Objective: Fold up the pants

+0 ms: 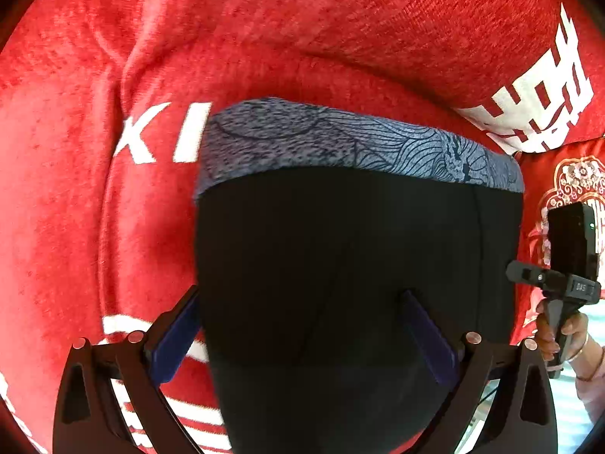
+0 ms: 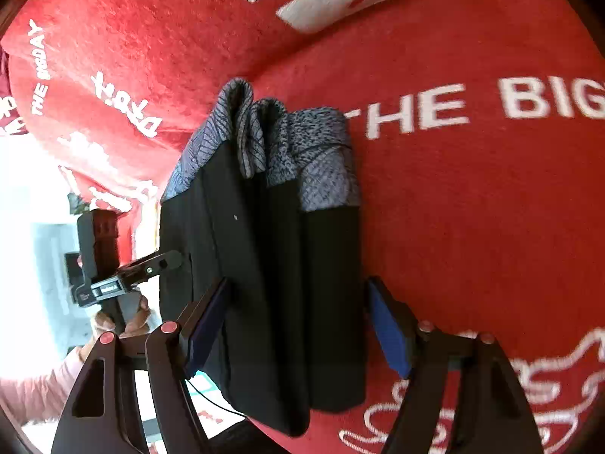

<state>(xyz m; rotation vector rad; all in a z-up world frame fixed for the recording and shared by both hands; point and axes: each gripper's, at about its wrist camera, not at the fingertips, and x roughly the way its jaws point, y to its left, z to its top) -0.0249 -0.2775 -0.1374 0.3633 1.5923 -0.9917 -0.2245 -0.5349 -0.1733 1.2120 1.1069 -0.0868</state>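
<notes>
The black pants (image 1: 340, 257) with a grey patterned waistband (image 1: 359, 143) lie folded into a compact stack on the red cover. My left gripper (image 1: 302, 325) is open, its blue pads (image 1: 177, 340) on either side of the stack. In the right wrist view the pants (image 2: 272, 283) show as stacked layers with the waistband (image 2: 272, 140) at the far end. My right gripper (image 2: 298, 317) is open and straddles the stack, its pads (image 2: 389, 333) apart from the cloth. Each gripper appears in the other's view, the right one (image 1: 567, 265) and the left one (image 2: 109, 265).
A red plush cover with white lettering (image 2: 416, 109) drapes the sofa seat and back (image 1: 340, 38). A red embroidered cushion (image 1: 567, 181) sits at the right. The person's hand (image 1: 563, 336) holds the right gripper's handle. The bright room floor (image 2: 30, 265) lies beyond the seat's edge.
</notes>
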